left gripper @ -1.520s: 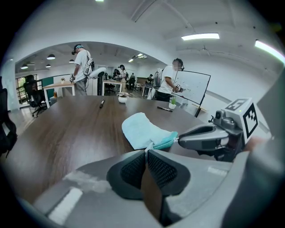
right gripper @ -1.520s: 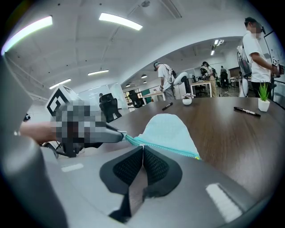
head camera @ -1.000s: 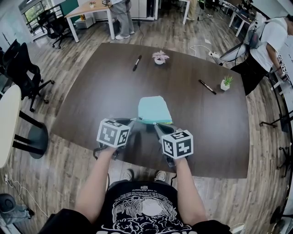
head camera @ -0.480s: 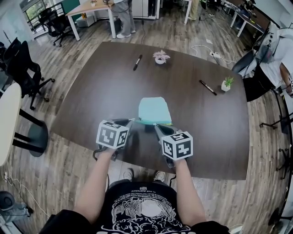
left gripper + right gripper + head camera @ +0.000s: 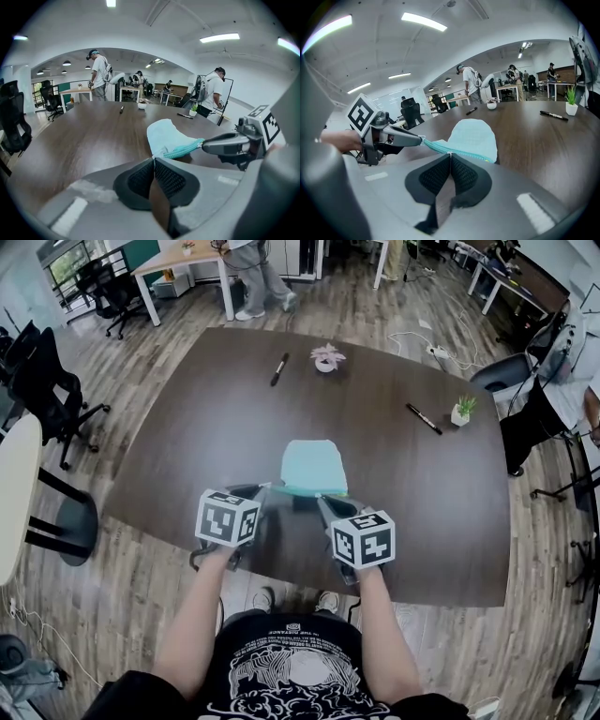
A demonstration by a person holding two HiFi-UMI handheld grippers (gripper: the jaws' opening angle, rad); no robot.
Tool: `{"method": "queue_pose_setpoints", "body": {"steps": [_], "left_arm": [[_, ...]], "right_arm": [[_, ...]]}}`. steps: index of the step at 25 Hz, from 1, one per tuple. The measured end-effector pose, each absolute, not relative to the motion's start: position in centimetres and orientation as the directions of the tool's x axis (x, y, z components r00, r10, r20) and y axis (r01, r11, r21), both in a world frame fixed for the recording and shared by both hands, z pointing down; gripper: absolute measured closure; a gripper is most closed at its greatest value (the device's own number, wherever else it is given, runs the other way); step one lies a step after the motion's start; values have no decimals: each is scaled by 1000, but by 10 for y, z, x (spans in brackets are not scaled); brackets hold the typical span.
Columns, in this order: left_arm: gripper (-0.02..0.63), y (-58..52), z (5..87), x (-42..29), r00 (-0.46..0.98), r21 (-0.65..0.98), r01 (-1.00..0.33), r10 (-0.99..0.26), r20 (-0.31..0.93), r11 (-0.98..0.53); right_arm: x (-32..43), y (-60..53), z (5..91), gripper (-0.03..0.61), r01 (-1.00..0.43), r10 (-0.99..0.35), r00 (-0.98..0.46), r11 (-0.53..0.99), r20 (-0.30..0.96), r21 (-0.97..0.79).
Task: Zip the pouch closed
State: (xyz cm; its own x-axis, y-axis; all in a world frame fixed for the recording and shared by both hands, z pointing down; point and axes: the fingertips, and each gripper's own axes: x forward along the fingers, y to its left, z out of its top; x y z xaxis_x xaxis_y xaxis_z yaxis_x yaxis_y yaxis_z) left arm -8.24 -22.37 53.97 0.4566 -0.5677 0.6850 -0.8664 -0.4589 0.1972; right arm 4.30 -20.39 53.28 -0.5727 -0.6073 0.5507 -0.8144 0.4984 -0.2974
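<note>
The pouch [image 5: 314, 468] slider is too small to make out.

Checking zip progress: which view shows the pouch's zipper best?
Right gripper view: the teal zipper runs across the frame, from the pouch corner pinched in the left tongs to the right tongs shut on it. Left gripper view shows a shorter stretch. Head view shows only a thin edge between the tongs.

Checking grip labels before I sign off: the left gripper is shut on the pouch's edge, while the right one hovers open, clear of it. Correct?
No. The right gripper is not open or clear: its jaws are shut on the pouch's zipper edge too, as the right gripper view shows. The left gripper is shut on that edge, as stated.
</note>
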Motion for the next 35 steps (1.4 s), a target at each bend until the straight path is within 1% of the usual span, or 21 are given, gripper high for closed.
{"method": "queue_pose_setpoints", "body": {"steps": [35], "left_arm": [[601,-231,548,-91,430,200,-885,-577,694,-420]], "right_arm": [[58,-205,538,572,-840,-627,-538,455,563,-296]]}}
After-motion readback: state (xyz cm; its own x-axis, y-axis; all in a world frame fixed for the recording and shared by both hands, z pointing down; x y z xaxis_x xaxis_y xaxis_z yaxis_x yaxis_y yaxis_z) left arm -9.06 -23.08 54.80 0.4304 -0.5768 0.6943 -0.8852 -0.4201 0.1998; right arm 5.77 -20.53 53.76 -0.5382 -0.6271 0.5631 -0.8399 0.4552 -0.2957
